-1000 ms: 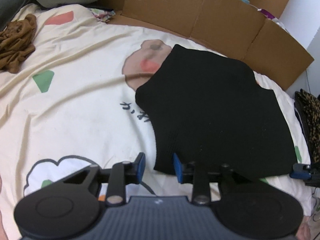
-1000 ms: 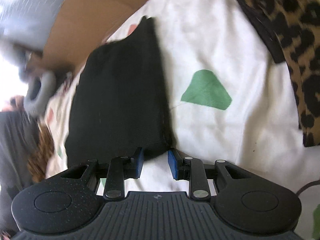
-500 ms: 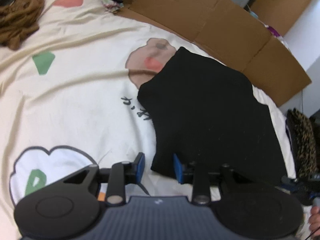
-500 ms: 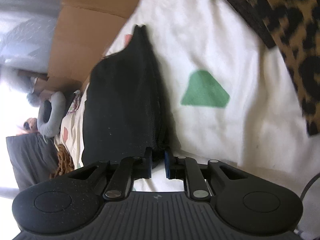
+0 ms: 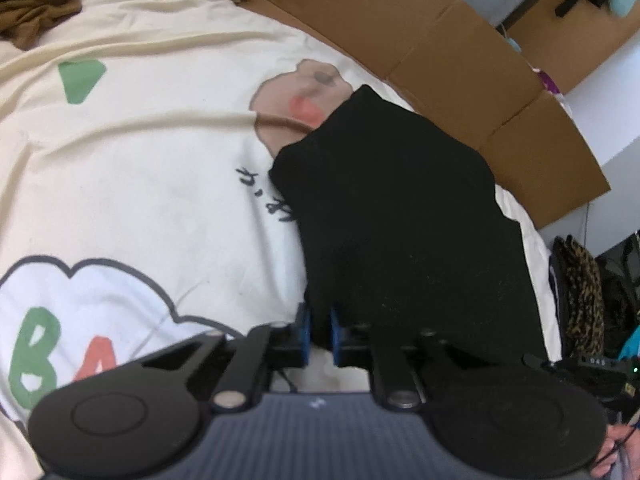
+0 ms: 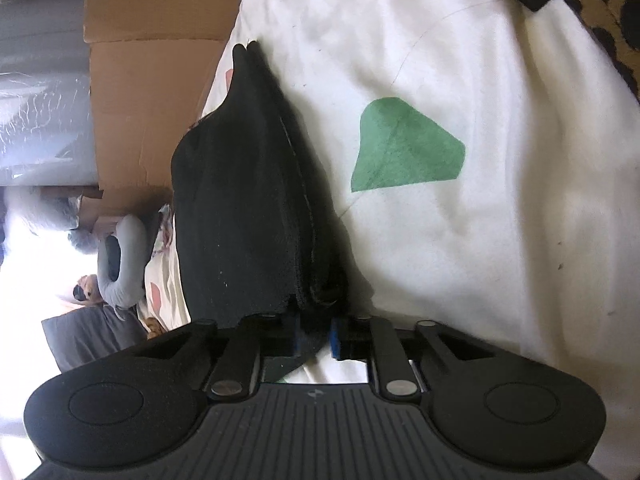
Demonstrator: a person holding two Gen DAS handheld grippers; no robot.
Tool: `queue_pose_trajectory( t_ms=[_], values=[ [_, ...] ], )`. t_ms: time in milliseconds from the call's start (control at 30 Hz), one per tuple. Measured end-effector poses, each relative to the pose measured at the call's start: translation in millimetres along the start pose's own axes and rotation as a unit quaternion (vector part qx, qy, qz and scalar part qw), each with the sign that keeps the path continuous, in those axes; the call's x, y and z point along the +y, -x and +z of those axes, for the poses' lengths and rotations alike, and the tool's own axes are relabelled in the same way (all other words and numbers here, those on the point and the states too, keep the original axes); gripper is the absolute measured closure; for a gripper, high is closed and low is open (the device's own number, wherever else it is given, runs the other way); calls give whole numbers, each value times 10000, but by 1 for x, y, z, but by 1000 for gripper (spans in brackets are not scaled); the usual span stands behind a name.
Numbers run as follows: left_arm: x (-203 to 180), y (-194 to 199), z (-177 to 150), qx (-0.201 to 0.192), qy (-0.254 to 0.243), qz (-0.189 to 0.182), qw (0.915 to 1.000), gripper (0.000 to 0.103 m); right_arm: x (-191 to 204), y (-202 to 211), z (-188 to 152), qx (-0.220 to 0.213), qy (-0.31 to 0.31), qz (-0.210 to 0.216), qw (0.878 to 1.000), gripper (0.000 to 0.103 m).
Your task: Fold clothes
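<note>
A folded black garment (image 5: 400, 216) lies on the cream printed bedsheet (image 5: 132, 184). My left gripper (image 5: 319, 334) is shut on the garment's near left corner. In the right wrist view the same black garment (image 6: 248, 200) runs away from me in stacked layers, and my right gripper (image 6: 315, 334) is shut on its near right corner. Both corners sit between the blue pads, just above the sheet.
Flattened cardboard (image 5: 440, 52) lines the bed's far edge. A brown crumpled garment (image 5: 36, 4) lies at the far left. A leopard-print garment (image 6: 592, 8) lies at the right of the bed, also in the left wrist view (image 5: 580, 288). A grey neck pillow (image 6: 120, 264) lies beyond.
Both grippers were open around the garment's near corners and have closed on them. The left gripper moved forward onto the hem; the right closed first, half a second ago.
</note>
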State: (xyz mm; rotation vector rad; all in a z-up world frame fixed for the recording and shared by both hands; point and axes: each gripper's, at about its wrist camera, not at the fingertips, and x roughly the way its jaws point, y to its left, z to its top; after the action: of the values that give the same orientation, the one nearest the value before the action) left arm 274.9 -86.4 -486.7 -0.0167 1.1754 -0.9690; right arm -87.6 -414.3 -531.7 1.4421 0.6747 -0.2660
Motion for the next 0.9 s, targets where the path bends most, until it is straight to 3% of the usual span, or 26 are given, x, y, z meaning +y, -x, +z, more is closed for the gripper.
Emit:
queue_pose_trajectory(
  t_ms=[500,900],
  values=[
    [-2,46,24,89,217,152,9996,98,21,11,-12,529,407,145,9977,97],
    [20,79,-2,473,492,553,9961,98,24,-2,-49,1244,788,-59,9891,97]
  ],
)
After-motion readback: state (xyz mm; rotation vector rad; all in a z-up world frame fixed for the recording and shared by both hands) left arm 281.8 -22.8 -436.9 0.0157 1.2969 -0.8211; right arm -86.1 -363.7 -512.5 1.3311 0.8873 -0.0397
